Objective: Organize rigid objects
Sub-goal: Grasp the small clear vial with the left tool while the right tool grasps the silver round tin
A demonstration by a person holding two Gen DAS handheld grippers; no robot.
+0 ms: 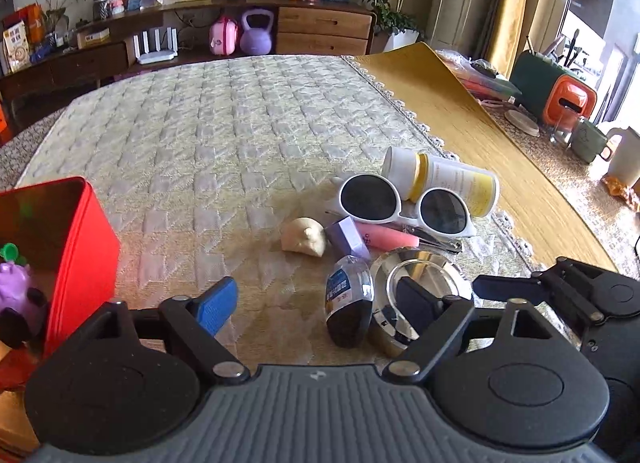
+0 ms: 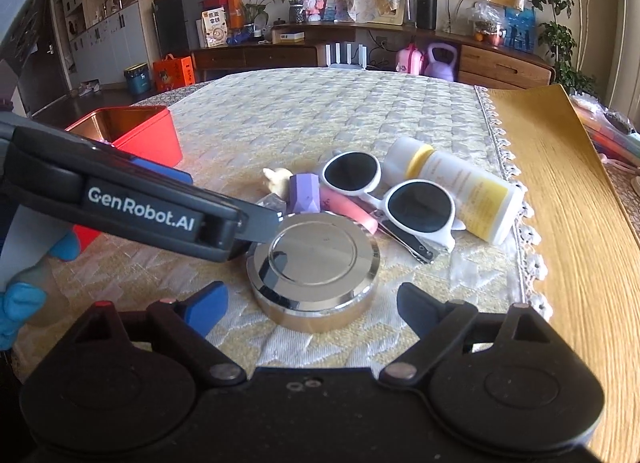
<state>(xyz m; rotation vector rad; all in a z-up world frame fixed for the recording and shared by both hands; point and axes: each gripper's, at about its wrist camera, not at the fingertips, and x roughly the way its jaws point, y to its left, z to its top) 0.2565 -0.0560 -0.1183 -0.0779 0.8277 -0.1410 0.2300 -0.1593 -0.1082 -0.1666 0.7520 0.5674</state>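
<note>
Round metal tin [image 2: 314, 269] | left claw [image 1: 320, 303] "GenRobot.AI", agape | right claw [image 2: 312, 309] agape, nothing gripped

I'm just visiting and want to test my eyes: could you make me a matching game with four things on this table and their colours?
Things:
1. sunglasses
2. box
3. round tin
4. tube

Colours:
A. red
B. shiny silver
C. pink
D. white frame, dark lenses

Pairs: 1-D, 2-A, 3-B, 4-C
</note>
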